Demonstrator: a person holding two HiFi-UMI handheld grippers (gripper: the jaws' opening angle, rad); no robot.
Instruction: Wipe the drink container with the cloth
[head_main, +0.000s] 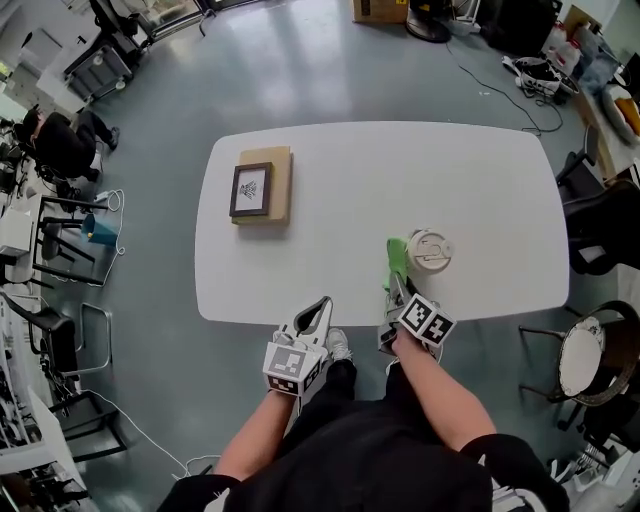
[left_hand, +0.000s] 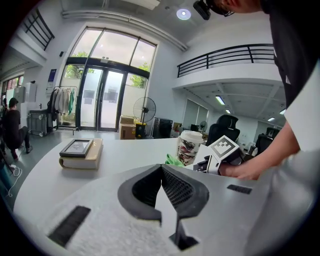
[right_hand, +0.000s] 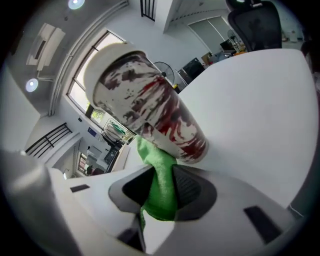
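Now soft green cloth (right_hand: 159, 192) in R gripper (right_hand: 162, 170), against tapered red-splattered cup (right_hand: 150, 105).

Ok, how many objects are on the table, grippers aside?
4. A framed picture lies on a book at the far left of the table; a lidded cup stands near the front edge; a green cloth, clamped in the right gripper, touches the cup's left side.
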